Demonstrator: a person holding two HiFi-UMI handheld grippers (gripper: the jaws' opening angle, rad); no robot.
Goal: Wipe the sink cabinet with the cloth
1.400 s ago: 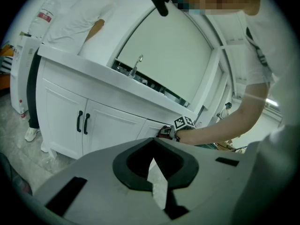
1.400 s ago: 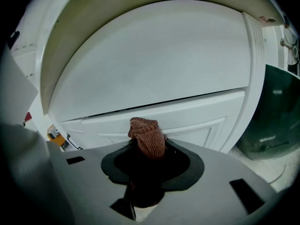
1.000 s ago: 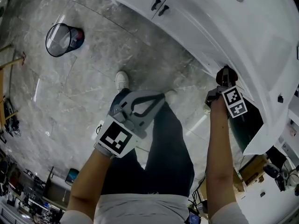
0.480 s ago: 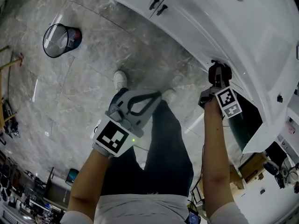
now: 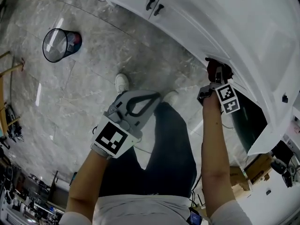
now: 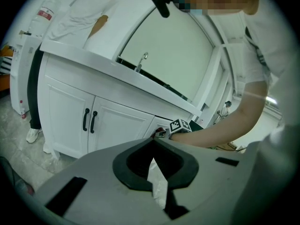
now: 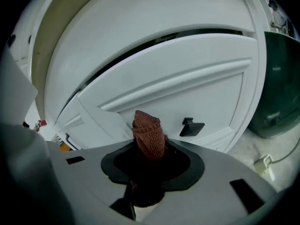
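One cloth point(image 7: 148, 131), reddish-brown, knitted, bunched into an upright wad. It stands between the jaws of the right gripper point(image 7: 149, 159), which are clamped on its lower part; the upper part sticks out past them.

One sink cabinet point(image 5: 197, 27), white, with a pale countertop. The cloth's tip is at a white drawer front point(image 7: 187, 93) on it, just left of a black knob point(image 7: 190, 126). No view shows whether cloth and panel touch. A dark gap runs along the top of that drawer front. Further along the cabinet front are two doors with paired black handles point(image 5: 155, 5). A faucet point(image 6: 143, 60) stands on the countertop.

One dark green object point(image 7: 276, 88), beside the cabinet at the right gripper's side; its nature cannot be made out.

One left gripper point(image 5: 157, 97), held low in front of the person's dark trousers point(image 5: 164, 158), well apart from the cabinet. Its jaws are drawn together, with only a thin pale sliver between them and nothing held.

One white shoe point(image 5: 122, 82) on the grey marbled floor point(image 5: 93, 93), just beyond the left gripper in the head view.

One black mesh wastebasket point(image 5: 60, 42), on the floor, well apart from both grippers.
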